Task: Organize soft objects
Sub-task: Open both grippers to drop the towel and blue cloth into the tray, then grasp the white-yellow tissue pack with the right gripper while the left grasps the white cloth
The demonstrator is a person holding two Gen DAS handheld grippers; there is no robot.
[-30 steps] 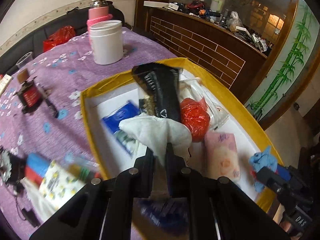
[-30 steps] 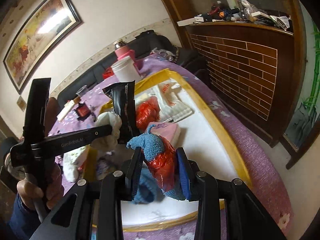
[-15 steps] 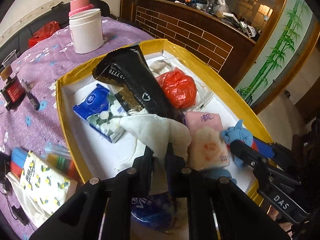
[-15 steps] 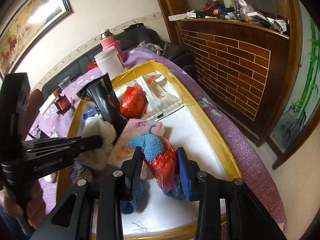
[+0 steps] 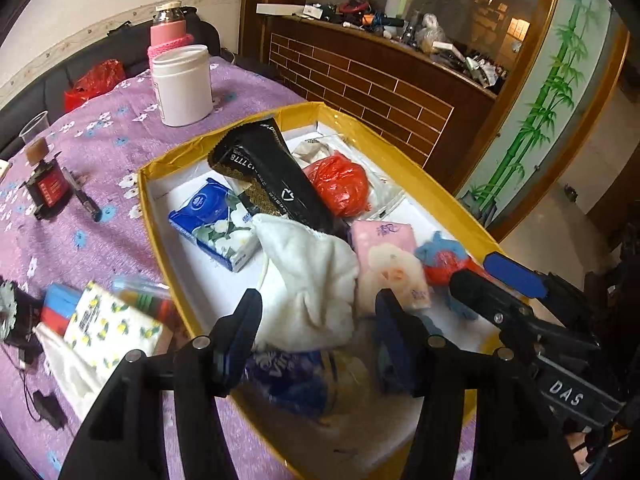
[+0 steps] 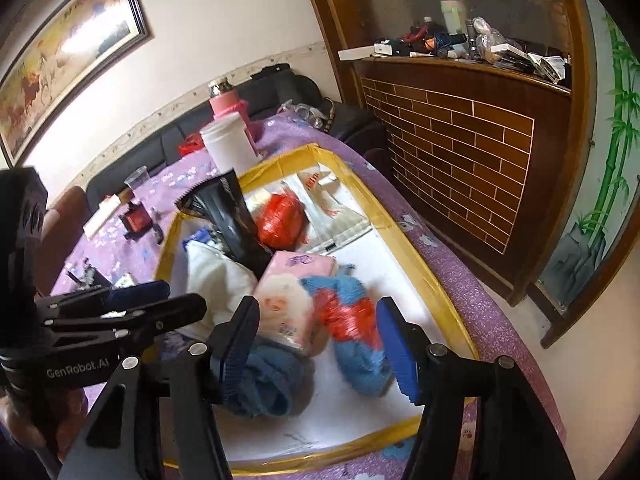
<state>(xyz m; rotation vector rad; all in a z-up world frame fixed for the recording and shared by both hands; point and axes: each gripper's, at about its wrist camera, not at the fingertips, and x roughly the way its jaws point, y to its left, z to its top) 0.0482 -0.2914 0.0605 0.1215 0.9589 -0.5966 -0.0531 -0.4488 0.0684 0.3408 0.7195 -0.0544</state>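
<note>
Blue-red sock (image 6: 352, 320) lengthwise along tray (image 6: 408, 236)

Two claw-mounted fisheye views, both close above the yellow-rimmed box (image 5: 420, 184).
Each looks steeply down along its own claw toward the brick-panelled counter (image 6: 460, 148); both share the box, white jar (image 5: 182, 84), and each other's claw.
</note>
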